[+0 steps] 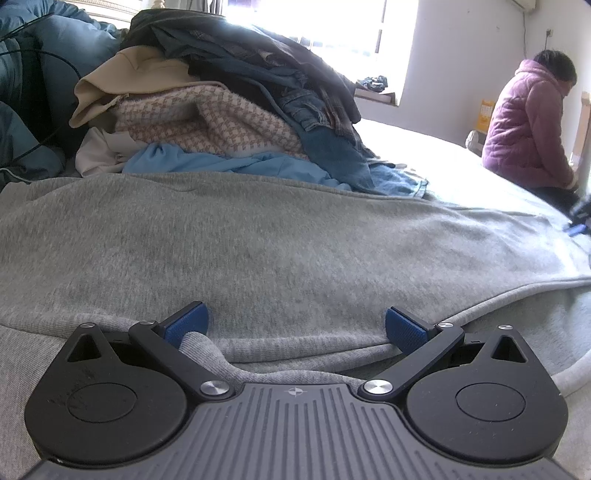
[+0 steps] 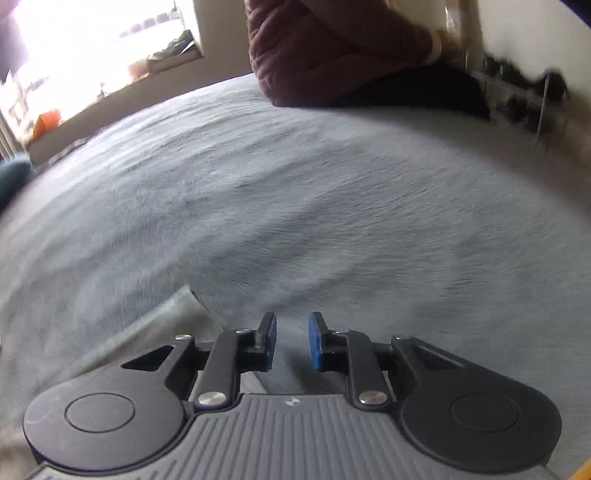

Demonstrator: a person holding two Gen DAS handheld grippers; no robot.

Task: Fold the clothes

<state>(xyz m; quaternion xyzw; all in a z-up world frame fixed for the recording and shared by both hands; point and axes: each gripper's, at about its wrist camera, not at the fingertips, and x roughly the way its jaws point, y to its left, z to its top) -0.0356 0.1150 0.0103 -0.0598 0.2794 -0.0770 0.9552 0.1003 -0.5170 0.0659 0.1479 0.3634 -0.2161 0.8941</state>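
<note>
A grey sweatshirt (image 1: 258,240) lies spread flat on the bed and fills the left wrist view. My left gripper (image 1: 295,325) is low over its near folded edge. Its jaws stand wide open, with the blue pads (image 1: 188,325) resting on the cloth at either side and gripping nothing. In the blurred right wrist view, my right gripper (image 2: 292,339) hovers over the pale bed sheet (image 2: 295,184). Only a narrow gap separates its pads, and I see nothing between them. An edge of the grey sweatshirt (image 2: 110,350) shows at its lower left.
A tall pile of mixed clothes (image 1: 221,110) sits behind the sweatshirt, with a blue duvet (image 1: 29,92) at the far left. A person in a purple padded jacket (image 1: 524,122) sits on the bed's far right edge (image 2: 332,48). A bright window (image 1: 332,22) is behind.
</note>
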